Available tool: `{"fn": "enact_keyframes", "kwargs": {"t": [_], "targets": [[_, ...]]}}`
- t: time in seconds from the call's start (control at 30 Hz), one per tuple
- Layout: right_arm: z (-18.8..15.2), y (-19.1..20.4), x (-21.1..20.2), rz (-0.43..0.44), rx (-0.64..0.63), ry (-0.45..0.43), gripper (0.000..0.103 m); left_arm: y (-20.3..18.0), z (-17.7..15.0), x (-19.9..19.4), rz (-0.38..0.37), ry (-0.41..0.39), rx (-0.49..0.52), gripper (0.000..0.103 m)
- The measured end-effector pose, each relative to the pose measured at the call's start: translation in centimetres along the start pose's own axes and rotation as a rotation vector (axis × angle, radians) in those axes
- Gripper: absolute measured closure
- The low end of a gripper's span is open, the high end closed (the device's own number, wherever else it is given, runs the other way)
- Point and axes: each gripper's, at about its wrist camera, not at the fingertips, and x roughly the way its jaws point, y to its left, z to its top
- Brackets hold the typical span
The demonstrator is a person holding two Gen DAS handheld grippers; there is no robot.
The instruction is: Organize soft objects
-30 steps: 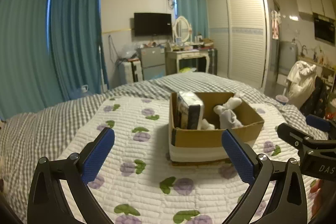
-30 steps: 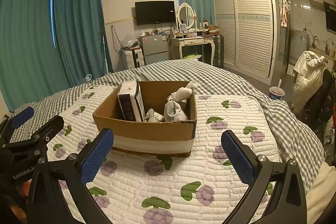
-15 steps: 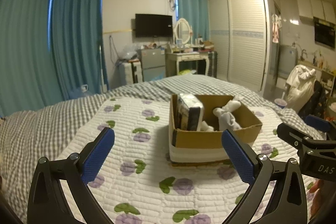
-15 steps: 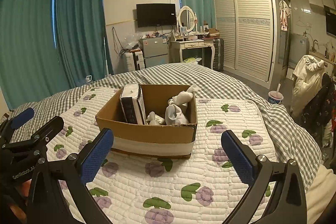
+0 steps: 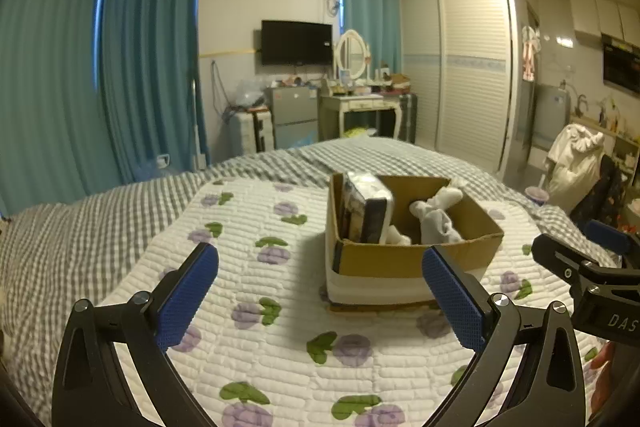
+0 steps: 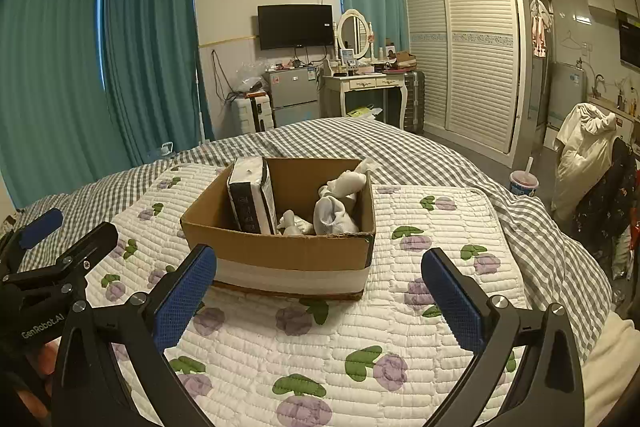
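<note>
From the left wrist, the cardboard box on the quilt already holds a tissue pack and white socks; nothing soft lies loose, so the task looks nearly done. The left gripper hovers low, jaws wide, empty.

From the right wrist, the right gripper faces the box likewise, jaws wide apart and empty.

Left gripper: jaws spread wide, nothing between the blue pads. Right gripper: jaws likewise spread wide, empty. Both are held level, side by side (each shows at the edge of the other's view), pointing the same way.
</note>
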Motion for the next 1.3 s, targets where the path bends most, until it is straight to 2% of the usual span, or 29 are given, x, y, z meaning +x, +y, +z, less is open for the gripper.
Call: {"fn": "enact_keyframes", "kwargs": {"t": [1.3], "targets": [[-0.36,-0.02,0.10,-0.014,0.000,0.013,0.000,-0.31,0.06,-0.40,-0.009,0.005,0.012,0.000]]}}
